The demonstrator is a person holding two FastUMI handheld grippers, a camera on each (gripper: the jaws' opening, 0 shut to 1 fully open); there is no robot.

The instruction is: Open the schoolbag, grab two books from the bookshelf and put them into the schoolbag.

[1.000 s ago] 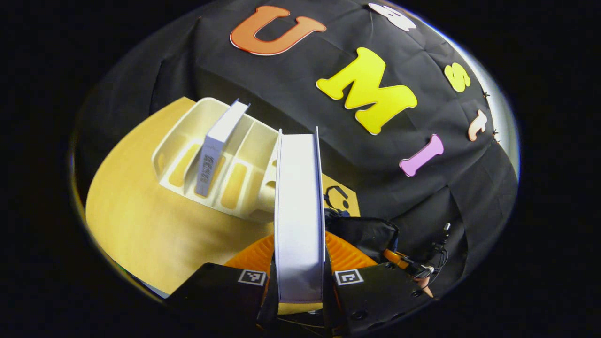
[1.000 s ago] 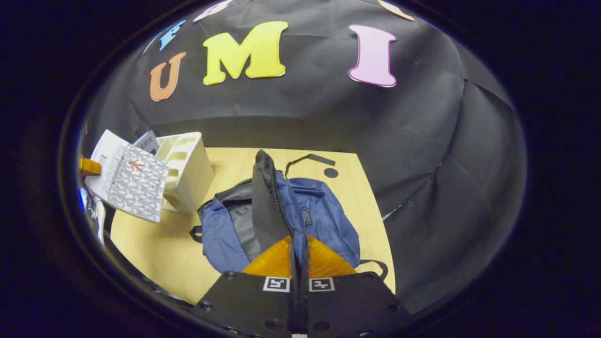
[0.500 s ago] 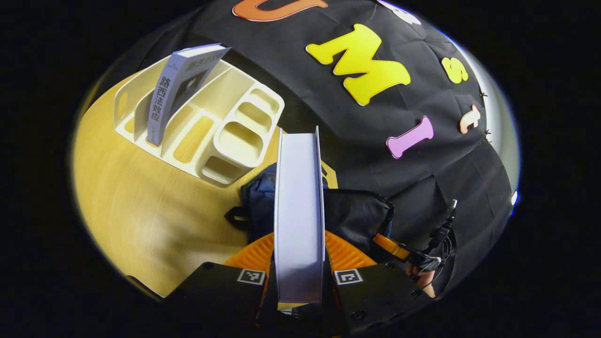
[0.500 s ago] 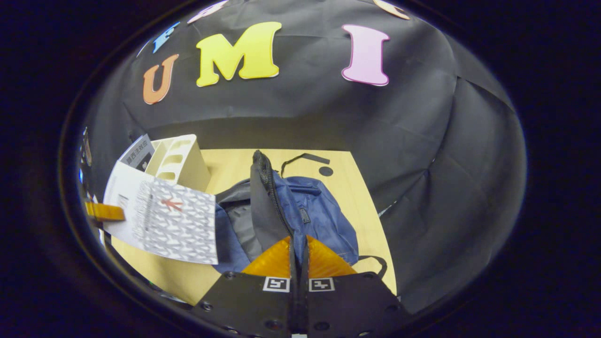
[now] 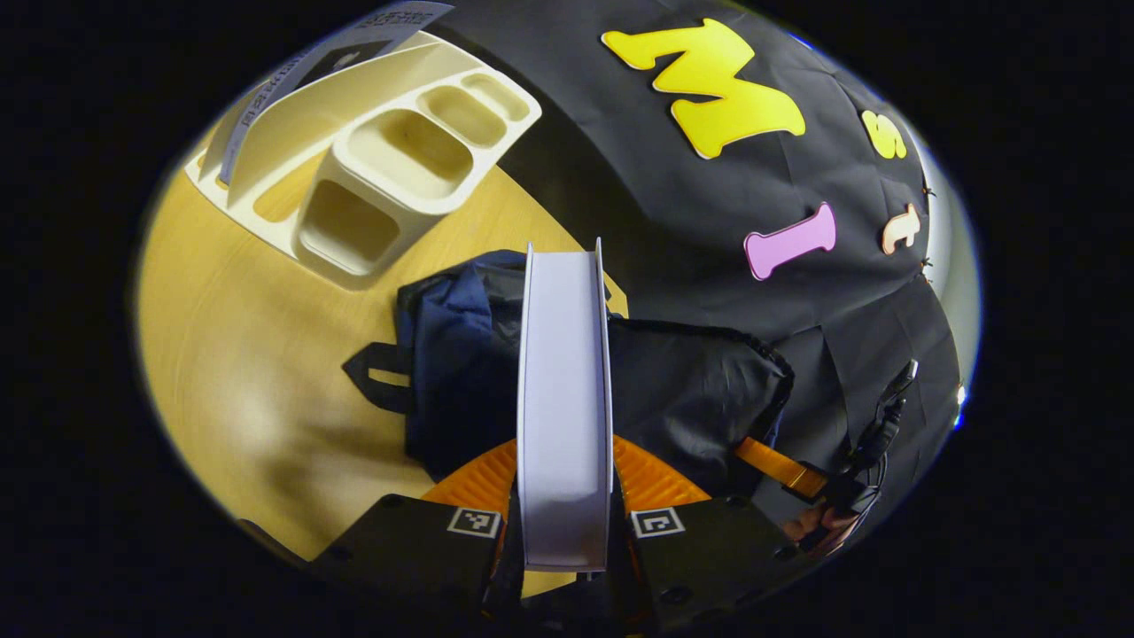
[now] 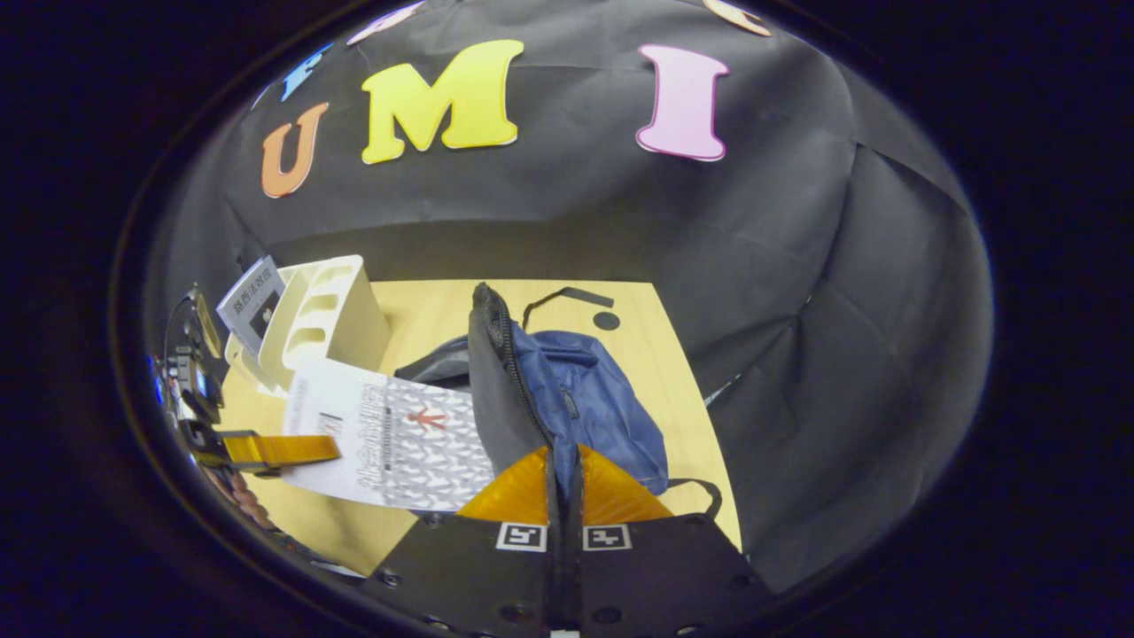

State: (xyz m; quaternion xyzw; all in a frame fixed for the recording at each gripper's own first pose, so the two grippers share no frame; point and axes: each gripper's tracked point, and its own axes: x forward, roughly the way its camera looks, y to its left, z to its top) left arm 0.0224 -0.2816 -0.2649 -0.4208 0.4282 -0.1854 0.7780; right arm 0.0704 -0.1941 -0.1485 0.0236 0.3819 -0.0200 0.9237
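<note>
On the bookshelf (image 5: 354, 168) one book (image 5: 292, 71) stands; schoolbag (image 5: 673, 399) gapes.

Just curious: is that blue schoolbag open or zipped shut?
Open. The right gripper lifts the schoolbag flap up by its zipper edge, baring the dark inside.

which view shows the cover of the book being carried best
The right gripper view: the book is seen face-on, its patterned cover in full, held by the left tool beside the schoolbag. The left gripper view gives just its white page edge, end-on between the fingers.
</note>
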